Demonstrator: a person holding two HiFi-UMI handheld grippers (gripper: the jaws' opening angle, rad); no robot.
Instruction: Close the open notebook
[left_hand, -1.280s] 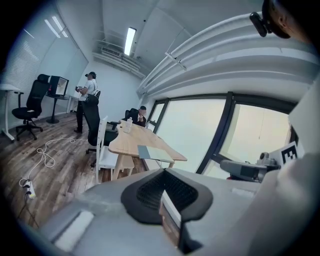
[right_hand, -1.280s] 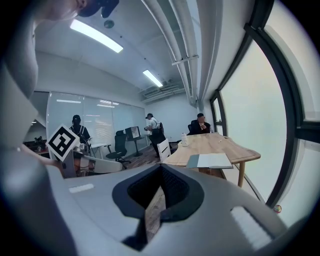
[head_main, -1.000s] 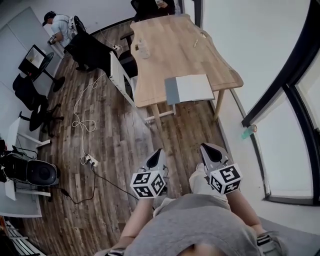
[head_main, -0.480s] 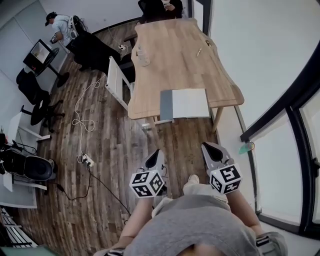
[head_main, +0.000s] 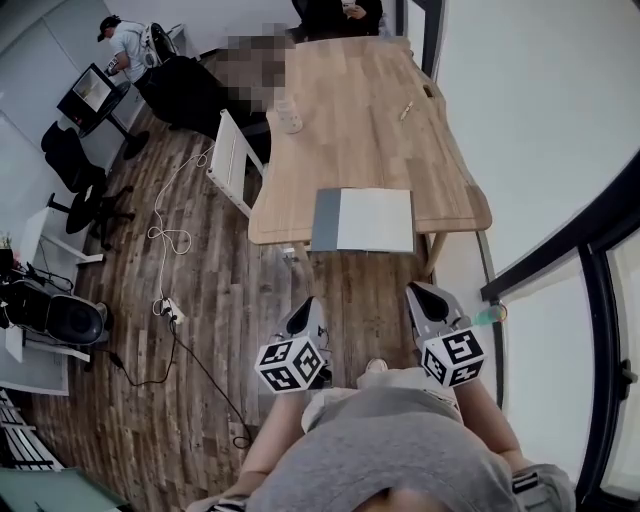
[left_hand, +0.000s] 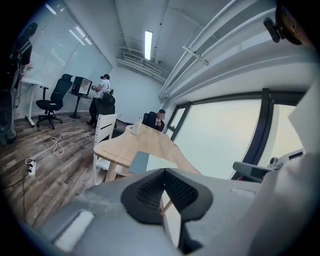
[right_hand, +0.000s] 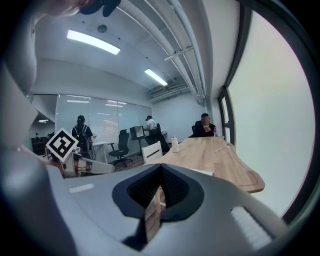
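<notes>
Open and flat at the near edge of the surface (head_main: 360, 110): the notebook (head_main: 365, 220), with a narrow grey part on the left and a wider white page on the right. Long axis across the head view, along that edge; fold apparently where grey meets white, running away from the jaws (so nearer the left end).

Ahead of both jaws and well apart from them, with bare floor between; nothing touched yet. Sideways, set almost squarely between the two: grey end roughly in line with the left gripper (head_main: 308, 308), far end of the white page just inside the line of the right gripper (head_main: 420, 298). Little to choose for nearness.

Judging by the layout, probably a job for the right, sweeping the white page over the fold toward the grey side (or the left, flipping the grey part the other way).

Left jaws pressed together, nothing in them. Right jaws likewise closed at the tips, empty.

Left to do: reach the surface, then get a tip under a free edge.
</notes>
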